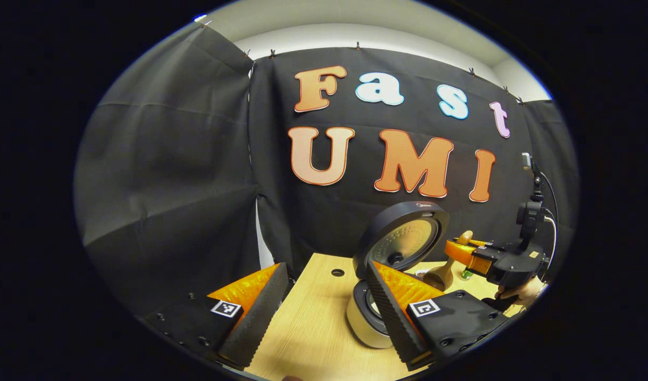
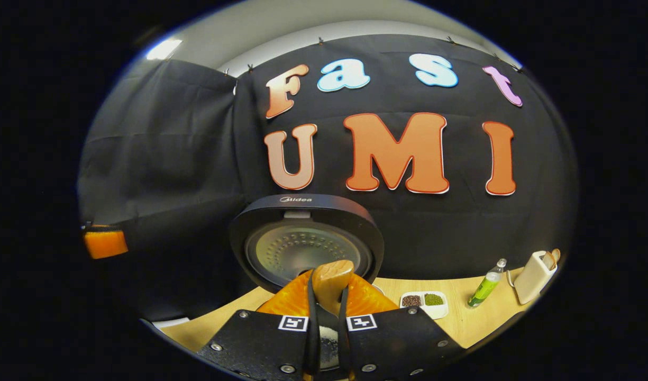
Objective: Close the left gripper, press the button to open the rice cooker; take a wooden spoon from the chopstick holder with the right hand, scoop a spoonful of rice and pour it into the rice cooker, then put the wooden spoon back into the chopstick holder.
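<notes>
Over the pale wooden desk (image 1: 313,328) the round dark rice cooker (image 2: 305,243) stands lid-up; right tongs (image 2: 328,312) pinch the wooden spoon (image 2: 331,280) near its mouth — seemingly for pouring — while left tongs (image 1: 324,312) gape wide, holding nothing.

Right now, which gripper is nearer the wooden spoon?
Right. The right gripper is shut on the wooden spoon, in front of the rice cooker's open lid; the left gripper hangs open, apart.
</notes>
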Tool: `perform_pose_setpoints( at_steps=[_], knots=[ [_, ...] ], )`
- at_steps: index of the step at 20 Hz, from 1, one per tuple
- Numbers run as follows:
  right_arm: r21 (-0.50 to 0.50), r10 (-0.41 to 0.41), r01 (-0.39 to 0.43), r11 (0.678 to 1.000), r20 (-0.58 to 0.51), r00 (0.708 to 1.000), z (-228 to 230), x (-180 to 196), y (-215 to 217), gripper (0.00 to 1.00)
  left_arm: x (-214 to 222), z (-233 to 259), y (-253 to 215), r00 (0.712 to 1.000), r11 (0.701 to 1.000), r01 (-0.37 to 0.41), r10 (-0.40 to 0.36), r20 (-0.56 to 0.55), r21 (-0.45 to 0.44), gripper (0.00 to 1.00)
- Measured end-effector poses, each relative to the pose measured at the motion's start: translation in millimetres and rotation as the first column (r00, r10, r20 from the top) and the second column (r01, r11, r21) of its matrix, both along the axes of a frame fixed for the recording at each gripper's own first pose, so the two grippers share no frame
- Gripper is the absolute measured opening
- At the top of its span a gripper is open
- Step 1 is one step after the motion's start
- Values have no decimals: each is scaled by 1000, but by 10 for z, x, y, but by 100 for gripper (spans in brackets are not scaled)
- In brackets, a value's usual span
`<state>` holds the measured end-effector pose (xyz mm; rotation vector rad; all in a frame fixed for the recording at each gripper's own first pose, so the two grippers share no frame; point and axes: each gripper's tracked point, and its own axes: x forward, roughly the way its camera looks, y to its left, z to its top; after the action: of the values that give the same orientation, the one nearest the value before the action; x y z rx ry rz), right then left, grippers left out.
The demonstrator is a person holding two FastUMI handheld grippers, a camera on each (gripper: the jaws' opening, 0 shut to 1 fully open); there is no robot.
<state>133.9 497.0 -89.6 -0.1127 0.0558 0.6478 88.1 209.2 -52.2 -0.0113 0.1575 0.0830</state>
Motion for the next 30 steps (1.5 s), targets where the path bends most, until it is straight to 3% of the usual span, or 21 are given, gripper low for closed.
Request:
perform_pose_setpoints(
  at_steps=[6, 13, 16, 21, 25, 30],
  knots=[
    [6, 47, -47, 999, -48, 998, -112, -90, 42, 12, -72, -31, 10, 1000, 1000, -12, 12, -7, -4, 97],
    [221, 54, -12, 975, -183, 982, 231, -196, -324, 12, -154, 76, -67, 1000, 1000, -15, 15, 17, -14, 99],
    [286, 6, 54, 957, -203, 979, 396, -219, -798, 12, -192, 134, -176, 1000, 999, 4, -3, 30, -41, 98],
    [291, -123, 181, 939, -206, 971, 427, -254, -1817, 12, -252, 224, -413, 998, 998, 31, -28, 60, -62, 97],
    [284, -252, 308, 908, -218, 943, 391, -276, -2695, 12, -204, 233, -611, 997, 996, 49, -45, 60, -79, 99],
    [281, -357, 425, 860, -263, 896, 202, -353, -3534, 12, -212, 191, -794, 997, 996, 52, -48, 53, -72, 100]
  ],
)
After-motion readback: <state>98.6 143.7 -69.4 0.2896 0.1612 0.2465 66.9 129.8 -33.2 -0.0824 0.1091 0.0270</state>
